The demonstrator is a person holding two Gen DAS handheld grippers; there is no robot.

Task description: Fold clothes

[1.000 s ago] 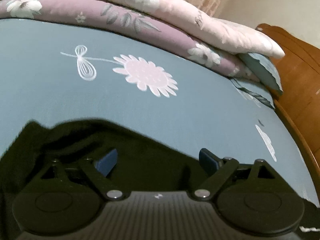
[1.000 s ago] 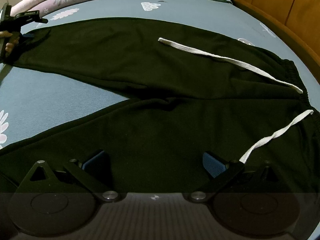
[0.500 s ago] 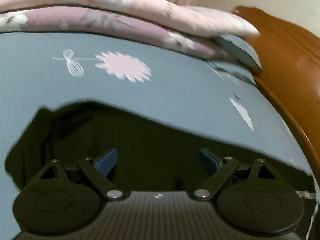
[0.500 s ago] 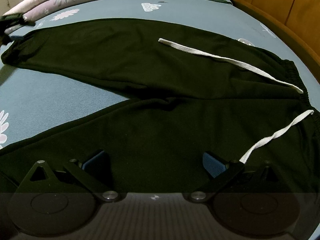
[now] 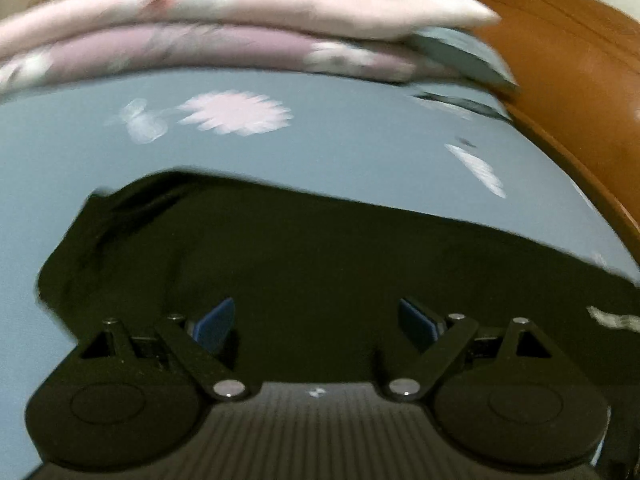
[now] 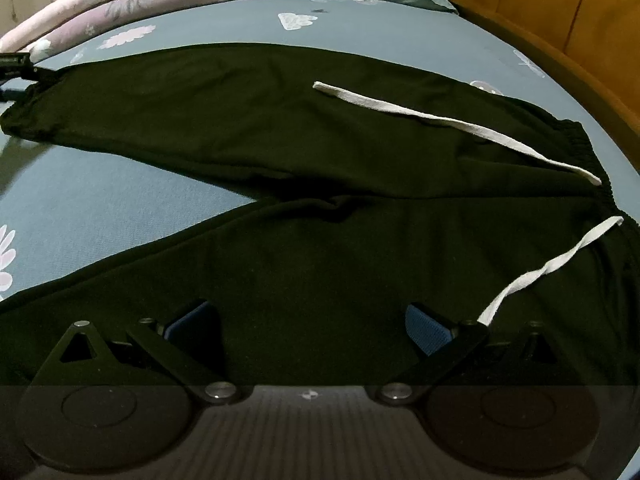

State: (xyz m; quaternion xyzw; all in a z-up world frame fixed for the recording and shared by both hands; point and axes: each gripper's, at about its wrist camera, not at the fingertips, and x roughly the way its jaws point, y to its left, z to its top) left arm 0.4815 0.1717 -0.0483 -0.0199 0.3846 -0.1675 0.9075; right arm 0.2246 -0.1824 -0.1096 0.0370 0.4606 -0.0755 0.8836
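The trousers point(image 6: 320, 152) are spread flat on the bed point(image 6: 120, 200), legs forked toward nine o'clock — ready for folding; both grippers point(image 5: 316, 320) point(image 6: 312, 324) are held above them, fingers apart, empty.

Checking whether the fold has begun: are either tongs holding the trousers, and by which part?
Nothing is held. Both the left tongs and right tongs stand open above the black trousers, pads clear of the cloth.

Showing black linkage arms, silver pivot screws, blue pads on left tool point(image 5: 316, 320) and right tool point(image 6: 308, 328).
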